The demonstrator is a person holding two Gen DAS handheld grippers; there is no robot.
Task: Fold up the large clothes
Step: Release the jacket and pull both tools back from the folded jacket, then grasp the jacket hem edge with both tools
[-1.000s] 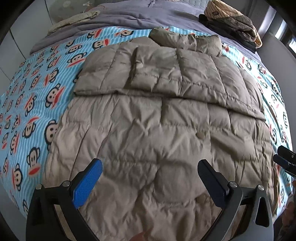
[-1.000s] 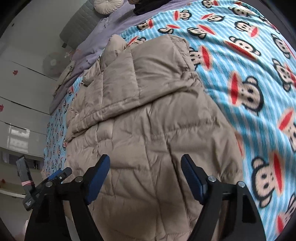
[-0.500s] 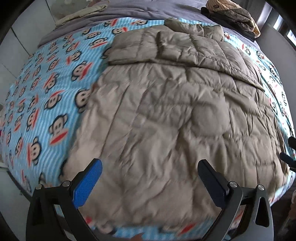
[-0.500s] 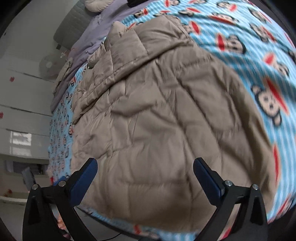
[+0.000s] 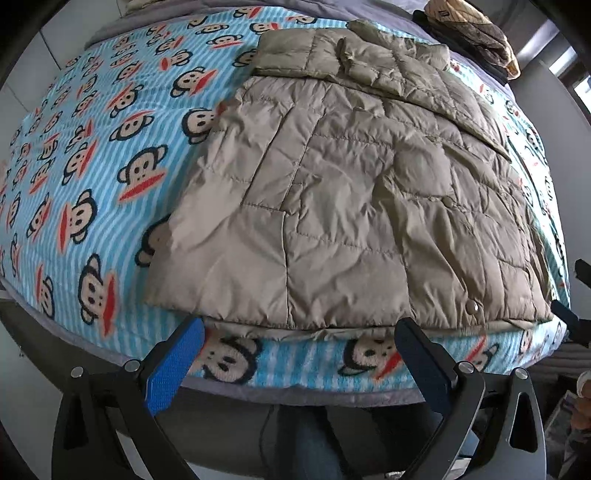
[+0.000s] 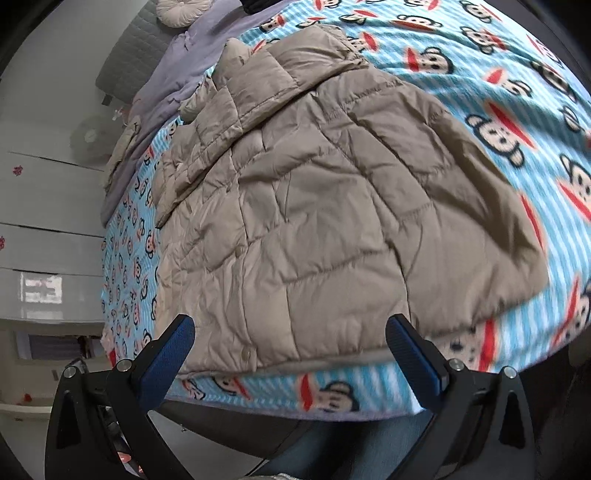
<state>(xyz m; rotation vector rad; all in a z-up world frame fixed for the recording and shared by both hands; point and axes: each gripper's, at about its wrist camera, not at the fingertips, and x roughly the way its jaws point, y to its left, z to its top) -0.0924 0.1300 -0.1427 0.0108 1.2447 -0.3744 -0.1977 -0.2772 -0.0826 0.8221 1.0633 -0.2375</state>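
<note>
A beige quilted down jacket (image 5: 351, 192) lies flat on the bed, its sleeves folded across the upper part and its hem along the near edge. In the right wrist view the same jacket (image 6: 314, 221) fills the middle. My left gripper (image 5: 299, 332) hangs open just off the bed's near edge, in front of the hem, nothing between its blue pads. My right gripper (image 6: 290, 332) is open as wide as it goes, also just short of the hem, holding nothing. Fingers of the right gripper (image 5: 580, 295) show at the far right of the left wrist view.
The bed carries a blue striped blanket with monkey faces (image 5: 92, 155). A grey duvet (image 6: 173, 66) and a round cushion (image 6: 177, 11) lie at the head. Folded dark and patterned clothes (image 5: 476, 33) sit at the far corner. White cabinets (image 6: 44, 221) stand left; a person's legs (image 6: 351, 443) are below.
Both grippers have drawn back from above the jacket to the bed's near edge, so the hem and blanket edge now show. The right jaws spread wider.
</note>
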